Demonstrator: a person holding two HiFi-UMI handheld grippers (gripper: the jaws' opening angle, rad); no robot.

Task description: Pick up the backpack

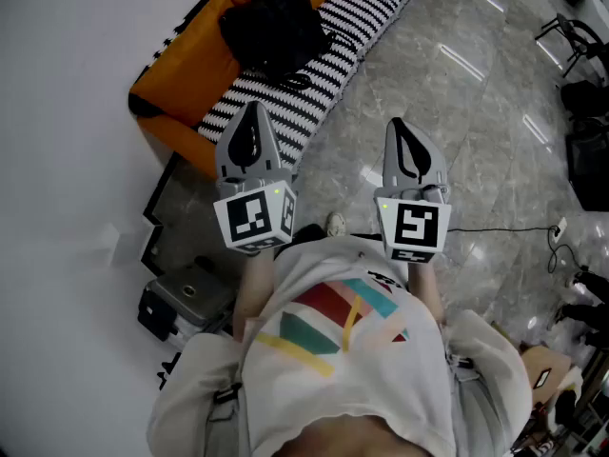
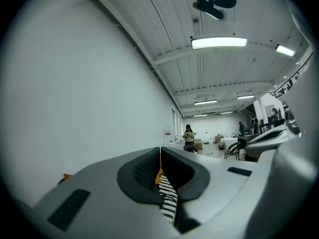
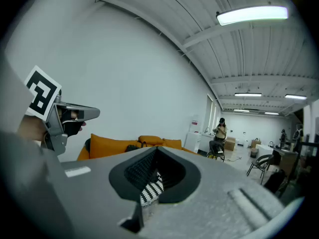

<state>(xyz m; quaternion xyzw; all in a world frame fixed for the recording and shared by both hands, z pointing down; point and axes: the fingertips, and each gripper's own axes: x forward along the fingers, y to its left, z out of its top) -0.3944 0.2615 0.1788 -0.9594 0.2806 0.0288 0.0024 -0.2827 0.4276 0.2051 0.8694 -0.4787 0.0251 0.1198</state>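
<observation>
A black backpack (image 1: pixel 272 24) lies on an orange sofa (image 1: pixel 181 76) covered by a black-and-white striped blanket (image 1: pixel 333 41), at the top of the head view. Both grippers hang in the air well short of it, in front of the person's chest. My left gripper (image 1: pixel 251 114) is shut with nothing in it and points toward the sofa's near end. My right gripper (image 1: pixel 399 127) is shut and empty too, over the marble floor. In the right gripper view the sofa (image 3: pixel 117 146) shows past the jaws, and the left gripper (image 3: pixel 75 114) shows at the left.
A black case (image 1: pixel 186 299) and dark frames stand against the white wall at the left. A cable (image 1: pixel 504 228) runs across the marble floor to the right. Chairs (image 1: pixel 579 36) and dark bags stand at the far right. A person (image 3: pixel 218 133) stands far off in the hall.
</observation>
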